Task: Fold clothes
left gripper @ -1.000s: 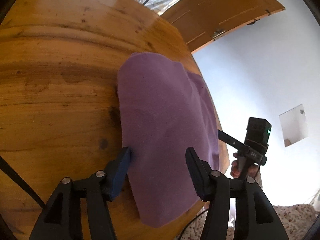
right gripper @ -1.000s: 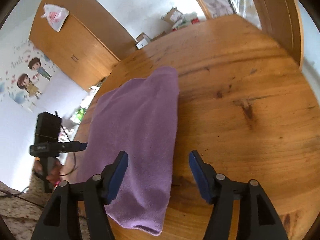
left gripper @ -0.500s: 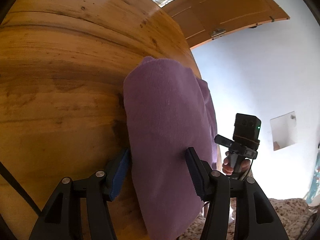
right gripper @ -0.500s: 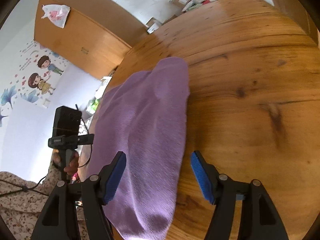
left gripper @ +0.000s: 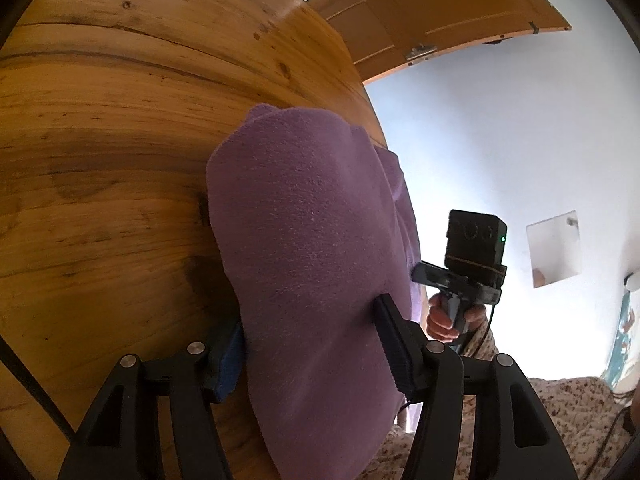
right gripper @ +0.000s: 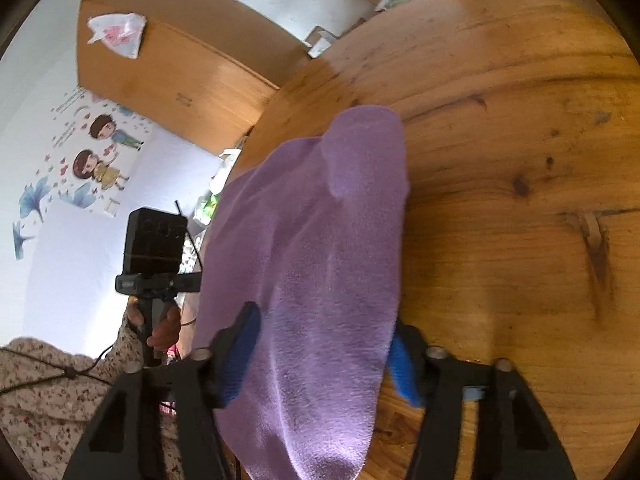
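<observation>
A folded purple cloth (left gripper: 312, 220) lies along the edge of the round wooden table (left gripper: 100, 140), one side hanging over the rim. My left gripper (left gripper: 310, 354) straddles one end of it, jaws wide; the cloth fills the gap and hides part of the left pad. From the opposite end my right gripper (right gripper: 322, 356) straddles the same cloth (right gripper: 320, 240). Its jaws are closing, the cloth lies between the blue pads, and I see no bunching. Each view shows the other gripper beyond the table edge, the right gripper (left gripper: 472, 256) and the left gripper (right gripper: 156, 248), each held by a hand.
The table top (right gripper: 520, 160) spreads out bare beside the cloth. Off the table edge are a wooden wardrobe (right gripper: 180, 72), a wooden door (left gripper: 440, 20), white walls and flowered fabric (left gripper: 580, 420) low down.
Both grippers have moved in over the cloth ends, so the cloth now reaches deep between their fingers. The right gripper's jaws have narrowed slightly.
</observation>
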A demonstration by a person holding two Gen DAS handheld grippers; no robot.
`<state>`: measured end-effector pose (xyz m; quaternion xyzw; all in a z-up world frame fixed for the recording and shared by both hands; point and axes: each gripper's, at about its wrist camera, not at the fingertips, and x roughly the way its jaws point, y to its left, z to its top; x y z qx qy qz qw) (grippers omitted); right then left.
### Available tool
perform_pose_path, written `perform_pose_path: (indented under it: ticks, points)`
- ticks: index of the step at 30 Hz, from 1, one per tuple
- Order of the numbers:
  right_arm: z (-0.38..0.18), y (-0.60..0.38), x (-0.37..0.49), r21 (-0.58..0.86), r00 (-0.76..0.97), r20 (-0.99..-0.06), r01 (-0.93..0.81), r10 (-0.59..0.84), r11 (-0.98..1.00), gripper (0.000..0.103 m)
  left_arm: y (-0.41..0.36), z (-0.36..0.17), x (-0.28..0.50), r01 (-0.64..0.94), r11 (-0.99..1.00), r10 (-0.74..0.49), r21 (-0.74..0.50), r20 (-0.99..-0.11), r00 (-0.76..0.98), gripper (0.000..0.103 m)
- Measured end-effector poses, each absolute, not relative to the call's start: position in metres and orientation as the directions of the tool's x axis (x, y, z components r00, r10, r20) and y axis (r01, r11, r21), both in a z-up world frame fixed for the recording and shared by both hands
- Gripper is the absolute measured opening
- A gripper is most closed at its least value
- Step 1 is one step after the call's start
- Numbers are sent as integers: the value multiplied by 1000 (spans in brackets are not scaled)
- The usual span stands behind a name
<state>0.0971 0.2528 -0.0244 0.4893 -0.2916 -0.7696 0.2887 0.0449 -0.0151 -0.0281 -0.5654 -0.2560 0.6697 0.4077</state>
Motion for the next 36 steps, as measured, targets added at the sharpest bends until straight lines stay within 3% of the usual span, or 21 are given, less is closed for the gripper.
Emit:
perform_pose_path:
  ticks: [4, 13, 29, 36]
  points:
    - [-25, 254, 99, 730, -350, -591, 151, -727, -666, 38, -16, -27, 44, -244, -538, 835, -807, -549, -28, 60]
    - [-22, 255, 101, 719, -355, -598, 160, -719, -677, 28, -17, -32, 41, -219, -535, 840, -816, -542, -29, 38]
    - [-7, 234, 106, 635, -408, -652, 168, -639, -754, 24, -10, -25, 41, -253, -559, 824, -790, -563, -64, 36]
    - [7, 219, 105, 614, -431, -655, 175, -621, -769, 23, -15, -11, 35, -279, -568, 819, -774, -565, -102, 28]
